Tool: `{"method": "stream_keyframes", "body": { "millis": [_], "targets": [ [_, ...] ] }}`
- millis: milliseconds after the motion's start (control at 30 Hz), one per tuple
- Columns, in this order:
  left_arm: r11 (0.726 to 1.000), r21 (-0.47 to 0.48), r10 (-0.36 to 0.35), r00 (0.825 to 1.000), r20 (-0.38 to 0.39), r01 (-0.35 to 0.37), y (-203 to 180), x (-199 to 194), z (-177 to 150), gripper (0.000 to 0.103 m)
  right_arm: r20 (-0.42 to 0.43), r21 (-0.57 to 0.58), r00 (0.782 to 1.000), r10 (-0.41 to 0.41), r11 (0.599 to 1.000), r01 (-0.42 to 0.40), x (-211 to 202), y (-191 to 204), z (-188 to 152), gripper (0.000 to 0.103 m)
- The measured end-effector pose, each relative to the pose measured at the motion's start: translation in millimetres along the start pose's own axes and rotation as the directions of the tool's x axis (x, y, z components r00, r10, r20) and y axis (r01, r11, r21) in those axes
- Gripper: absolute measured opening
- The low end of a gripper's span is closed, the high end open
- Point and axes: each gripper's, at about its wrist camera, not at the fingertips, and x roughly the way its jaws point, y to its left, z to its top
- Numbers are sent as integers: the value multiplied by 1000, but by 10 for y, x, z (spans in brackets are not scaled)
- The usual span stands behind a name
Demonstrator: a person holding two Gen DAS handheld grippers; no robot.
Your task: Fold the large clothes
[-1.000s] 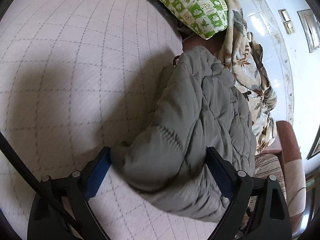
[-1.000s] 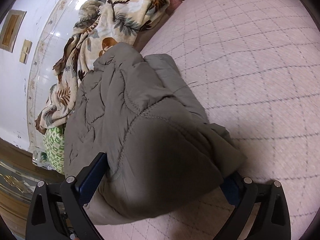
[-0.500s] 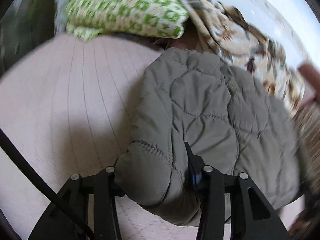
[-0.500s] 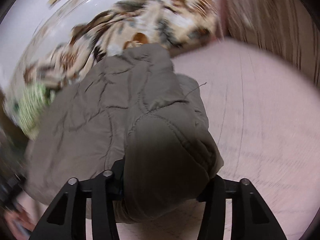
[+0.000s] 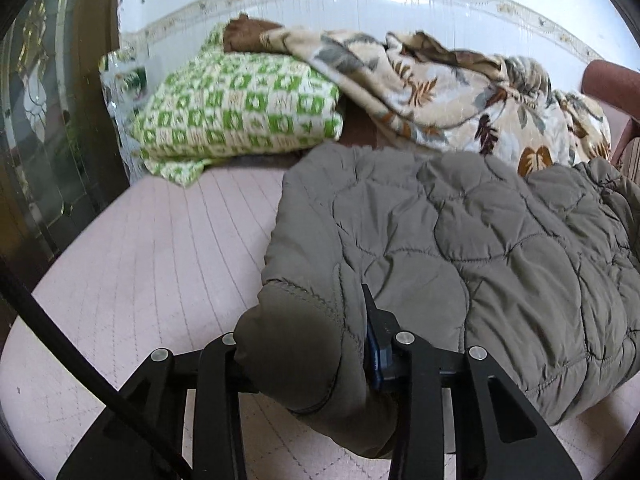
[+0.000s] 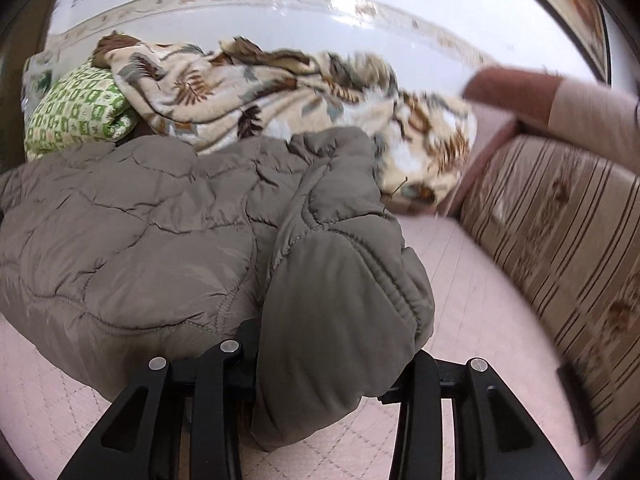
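You have both claws clamped on the folded quilted jacket.

Left to right: your left gripper pinches the jacket's cuffed corner at lower centre of its frame; your right gripper squeezes the opposite cuffed corner. The jacket lies on the pink quilted mattress, below the green pillow and leaf-print blanket.

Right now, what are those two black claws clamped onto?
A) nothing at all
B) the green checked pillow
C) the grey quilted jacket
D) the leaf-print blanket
C: the left gripper and the right gripper each pinch a bunched end of the grey quilted jacket; the pillow and blanket lie untouched behind it.
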Motion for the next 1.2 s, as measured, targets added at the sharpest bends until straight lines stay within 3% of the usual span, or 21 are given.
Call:
{"method": "stream_keyframes", "body": {
  "millis": [300, 700, 1133, 1200],
  "targets": [
    [1000, -13, -7, 994, 106, 8, 75, -426, 129, 35, 139, -53, 990, -28, 998, 35, -385, 70, 143, 41],
    [999, -14, -35, 992, 119, 37, 262, -1032, -4, 36, 196, -77, 981, 6, 997, 9, -987, 40, 99, 41],
    [1000, 7, -10, 1000, 4, 10, 348, -1336, -720, 40, 109, -87, 994, 13, 996, -4, -1320, 36, -464, 41],
    [1000, 19, 7, 1000, -27, -6, 337, -1295, -794, 42, 58, -65, 998, 19, 998, -16, -1287, 20, -543, 41]
  ]
}}
